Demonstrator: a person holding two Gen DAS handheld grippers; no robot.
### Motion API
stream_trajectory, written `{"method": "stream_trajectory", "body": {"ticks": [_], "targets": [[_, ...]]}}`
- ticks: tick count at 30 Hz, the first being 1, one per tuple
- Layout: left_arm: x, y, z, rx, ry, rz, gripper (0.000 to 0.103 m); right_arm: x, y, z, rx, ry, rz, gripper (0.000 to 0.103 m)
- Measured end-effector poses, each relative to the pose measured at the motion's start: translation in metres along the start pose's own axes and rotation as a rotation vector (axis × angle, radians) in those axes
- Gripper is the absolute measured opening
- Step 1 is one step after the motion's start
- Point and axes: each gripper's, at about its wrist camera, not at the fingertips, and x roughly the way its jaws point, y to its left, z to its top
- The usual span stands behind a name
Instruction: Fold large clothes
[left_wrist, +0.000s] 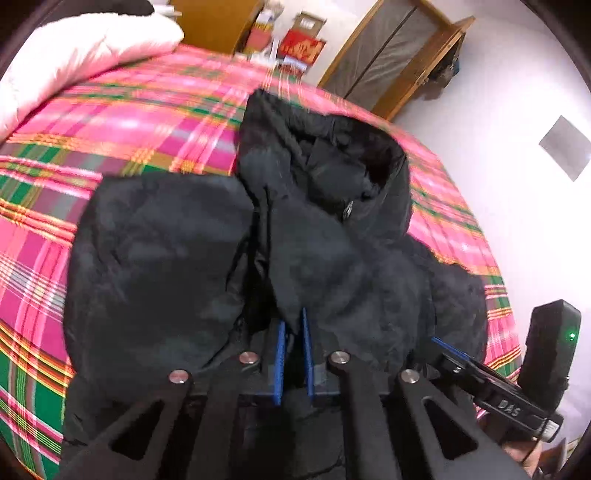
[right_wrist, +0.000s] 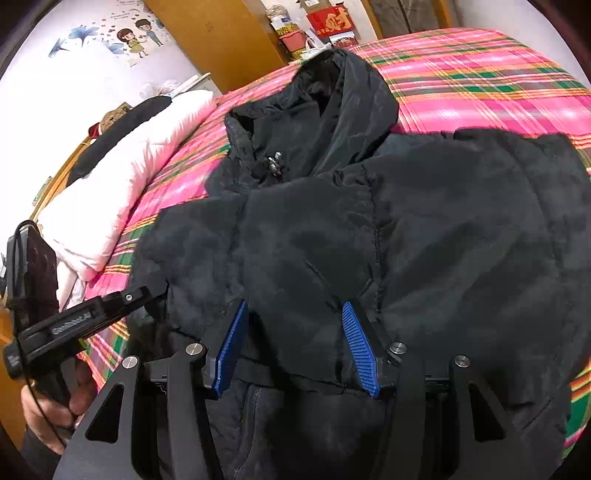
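A black hooded jacket lies spread on the plaid bedspread, its hood toward the far edge of the bed and its hem toward the near edge, where both grippers work. A pink-white duvet is bunched along the bed's left side, clear of the jacket.

The left gripper has its blue pads drawn narrow, pinching a fold of black fabric low on the front panel — the cloth rises in a ridge straight out of the jaws. The right gripper stands wide, its ribbed pads on either side of the jacket's front, not pressing it. A hand holds the left tool at the near left of the right wrist view.

Folding looks barely begun: the body is laid out and one side seems already turned inward, though blur and dark cloth make that hard to confirm. Sleeves, hood and the final halving all appear to remain.
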Motion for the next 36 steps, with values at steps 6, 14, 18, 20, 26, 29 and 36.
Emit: {"method": "stream_trajectory", "body": {"ticks": [6, 14, 18, 20, 26, 29, 36], "targets": [[-0.007, 0.003, -0.008, 0.057, -0.026, 0.135, 0.006, -0.056, -0.025, 0.002, -0.04, -0.166, -0.166, 0.054], [0.021, 0.014, -0.017, 0.042, 0.057, 0.186, 0.007, -0.02, -0.116, -0.008, 0.11, -0.066, -0.322, 0.054], [0.034, 0.01, -0.021, 0.077, 0.067, 0.216, 0.008, -0.008, -0.12, -0.011, 0.087, -0.051, -0.331, 0.054], [0.035, 0.01, -0.023, 0.086, 0.068, 0.225, 0.009, -0.007, -0.119, -0.008, 0.073, -0.023, -0.341, 0.054], [-0.005, 0.011, -0.023, 0.045, 0.048, 0.221, 0.012, -0.057, -0.102, 0.003, 0.034, -0.082, -0.354, 0.054], [-0.037, 0.003, -0.025, 0.075, -0.024, 0.231, 0.014, -0.077, -0.1, 0.005, 0.032, -0.13, -0.352, 0.054], [-0.031, -0.011, -0.004, 0.206, -0.115, 0.383, 0.019, -0.062, -0.101, 0.025, -0.004, -0.114, -0.366, 0.054]]}}
